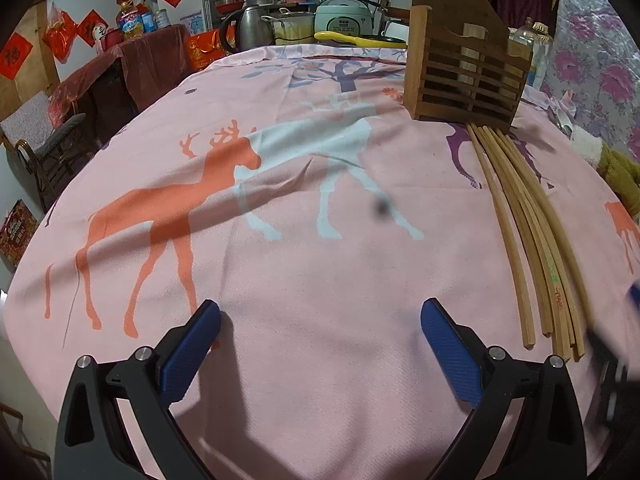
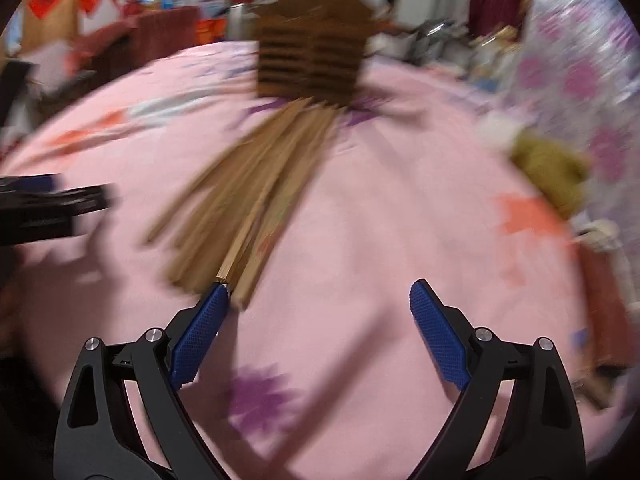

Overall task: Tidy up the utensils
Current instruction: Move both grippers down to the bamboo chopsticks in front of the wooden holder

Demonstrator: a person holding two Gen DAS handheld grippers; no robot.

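Pink deer-print cloth covers the worktop (image 1: 280, 360), with kitchen clutter behind. The left gripper (image 1: 320, 320) hovers with jaws apart and empty; the chopsticks (image 1: 524, 232) lie ahead and to its right, tips running up to the slatted wooden holder (image 1: 464, 76), probably laid there for loading. The right gripper (image 2: 318, 300), jaws also apart, has its left pad at the near chopstick ends. They are long, pale wooden sticks, loosely fanned; that view is blurred.

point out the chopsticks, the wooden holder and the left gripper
chopsticks (image 1: 524, 224): left wrist view, mid-length of the bundle
wooden holder (image 1: 464, 80): left wrist view, slatted front
left gripper (image 1: 320, 320): left wrist view, midway between its blue fingertips
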